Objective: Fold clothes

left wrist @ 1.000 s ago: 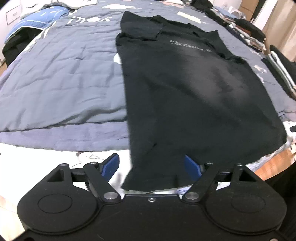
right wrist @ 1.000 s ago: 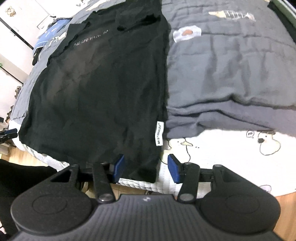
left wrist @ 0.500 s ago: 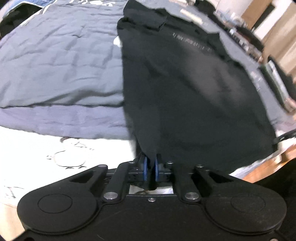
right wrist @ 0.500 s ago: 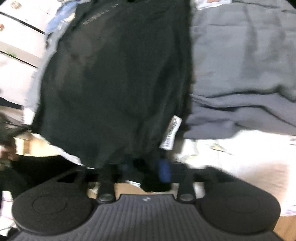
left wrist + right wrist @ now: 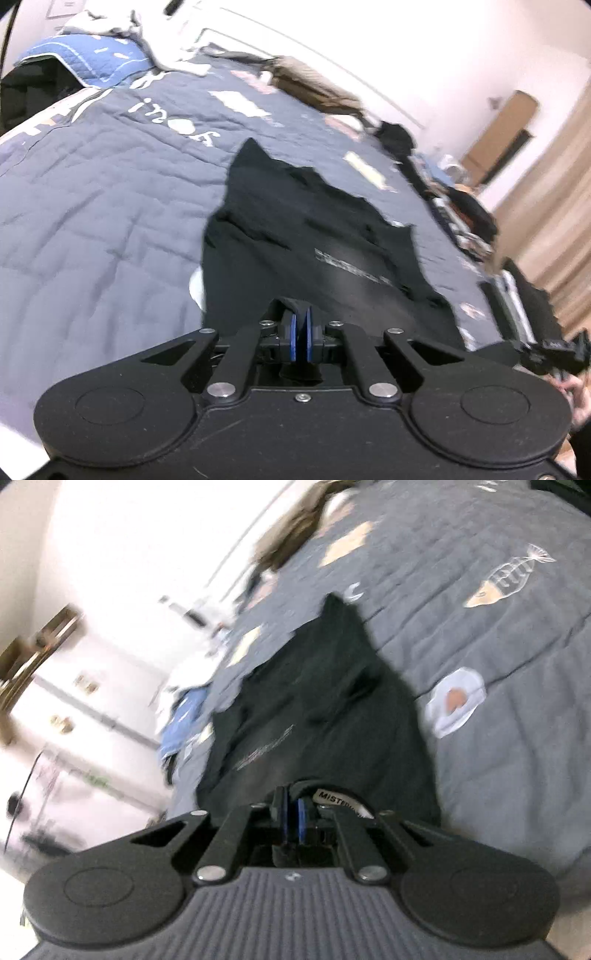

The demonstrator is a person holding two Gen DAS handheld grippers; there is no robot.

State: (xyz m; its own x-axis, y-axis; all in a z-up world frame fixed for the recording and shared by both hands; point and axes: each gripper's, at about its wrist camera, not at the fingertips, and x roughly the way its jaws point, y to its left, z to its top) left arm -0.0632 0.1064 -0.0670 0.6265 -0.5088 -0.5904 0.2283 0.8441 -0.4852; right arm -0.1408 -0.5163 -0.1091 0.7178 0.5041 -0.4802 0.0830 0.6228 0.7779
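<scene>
Item: black short-sleeved cotton T-shirt point(image 5: 325, 243) with a faint pale line of print across the chest. Location: spread lengthwise on the grey quilted bedspread point(image 5: 96, 206), collar end away from the cameras, near hem lifted off the bed. In the right wrist view the same T-shirt point(image 5: 332, 709) runs from the gripper toward the far end of the bed.

Left gripper point(image 5: 301, 334): black two-finger tool with blue pads, jaws drawn together, a fold of the shirt's hem pinched between them; dark fabric bunches above and hangs below the pads.

Right gripper point(image 5: 291, 819): same make, ribbed grey body, blue pads closed on the other hem corner. A white woven label point(image 5: 343, 803) with black lettering lies just beside the right finger, partly hidden by it.

Bedspread: printed with white lettering, a fish skeleton motif point(image 5: 509, 578) and a fried egg motif point(image 5: 456, 705), the egg just beside the shirt's side edge.

Surroundings: blue quilted pillow point(image 5: 92, 59) at the bed's far left corner; stacked dark clothes point(image 5: 465, 214) along the bed's right edge; white cabinet with brass handles point(image 5: 74, 701), blurred. Both views show motion blur.
</scene>
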